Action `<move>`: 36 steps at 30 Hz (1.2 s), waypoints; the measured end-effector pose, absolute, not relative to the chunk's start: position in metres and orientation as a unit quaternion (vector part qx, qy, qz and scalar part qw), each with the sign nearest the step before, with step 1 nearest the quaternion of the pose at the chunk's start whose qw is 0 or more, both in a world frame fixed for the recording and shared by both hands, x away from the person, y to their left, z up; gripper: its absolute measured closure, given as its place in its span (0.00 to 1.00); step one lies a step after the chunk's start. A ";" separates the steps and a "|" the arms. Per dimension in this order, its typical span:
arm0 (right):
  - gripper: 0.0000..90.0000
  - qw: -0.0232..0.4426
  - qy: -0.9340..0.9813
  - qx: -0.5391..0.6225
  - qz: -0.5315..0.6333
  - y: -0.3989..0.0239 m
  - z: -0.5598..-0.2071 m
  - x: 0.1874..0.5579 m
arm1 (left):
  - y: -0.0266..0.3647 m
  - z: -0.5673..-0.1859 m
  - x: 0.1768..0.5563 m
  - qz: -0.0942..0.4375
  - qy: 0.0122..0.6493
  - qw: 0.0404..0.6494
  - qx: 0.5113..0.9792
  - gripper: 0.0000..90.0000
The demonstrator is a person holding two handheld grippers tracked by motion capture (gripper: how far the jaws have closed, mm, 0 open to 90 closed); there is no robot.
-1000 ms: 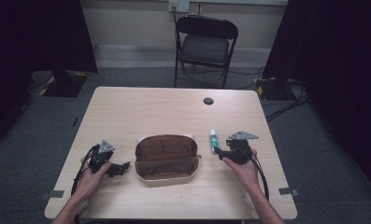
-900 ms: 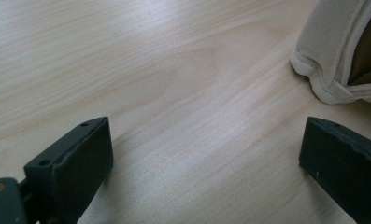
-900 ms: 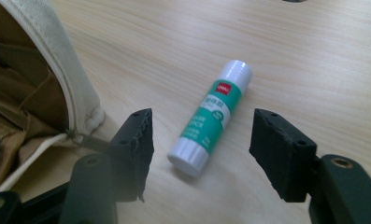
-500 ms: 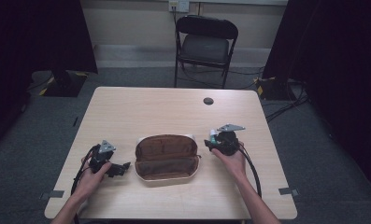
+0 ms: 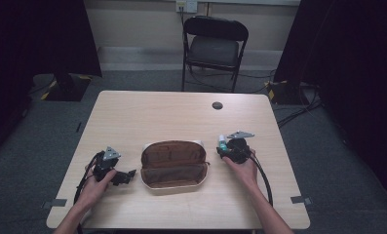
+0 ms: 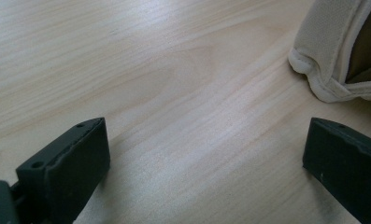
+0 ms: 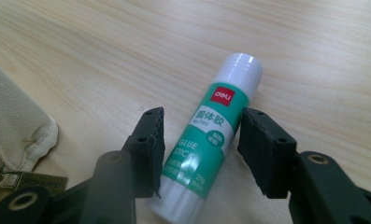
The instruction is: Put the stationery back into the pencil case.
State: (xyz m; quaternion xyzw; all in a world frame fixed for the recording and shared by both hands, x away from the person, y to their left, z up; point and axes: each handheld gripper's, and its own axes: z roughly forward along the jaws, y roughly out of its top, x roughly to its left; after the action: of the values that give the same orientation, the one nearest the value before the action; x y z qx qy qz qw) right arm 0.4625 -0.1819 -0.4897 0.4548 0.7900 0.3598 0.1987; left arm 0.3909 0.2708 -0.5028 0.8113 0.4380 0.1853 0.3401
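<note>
Since the earlier frame, the right gripper (image 7: 199, 149) was brought over the glue stick (image 7: 211, 135), lying at three o'clock of the open pouch (image 5: 174, 163), jaws closing astride yet not gripping its light, rigid, slippery barrel, best taken mid-label.

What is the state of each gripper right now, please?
Left gripper: open, nothing between the jaws, beside the pouch.
Right gripper: jaws have just been closing around the glue stick; a small gap remains, so not yet gripping.
</note>
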 end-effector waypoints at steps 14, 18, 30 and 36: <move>0.68 0.204 0.793 0.458 0.345 -0.179 -0.494 0.463 | 0.271 -0.503 0.391 0.185 0.437 0.339 0.812 0.00; 0.73 0.204 0.792 0.461 0.345 -0.180 -0.493 0.463 | 0.271 -0.503 0.391 0.185 0.438 0.340 0.811 0.00; 0.74 0.182 0.795 0.464 0.347 -0.183 -0.489 0.463 | 0.271 -0.503 0.392 0.182 0.435 0.341 0.813 0.00; 0.74 0.173 0.791 0.458 0.366 -0.187 -0.482 0.460 | 0.271 -0.503 0.393 0.183 0.435 0.342 0.813 0.00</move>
State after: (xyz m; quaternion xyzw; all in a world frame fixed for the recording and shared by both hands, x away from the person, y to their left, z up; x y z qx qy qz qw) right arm 0.4599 -0.1867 -0.4825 0.4580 0.7915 0.3659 0.1730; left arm 0.3928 0.2705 -0.5031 0.8130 0.4345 0.1829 0.3418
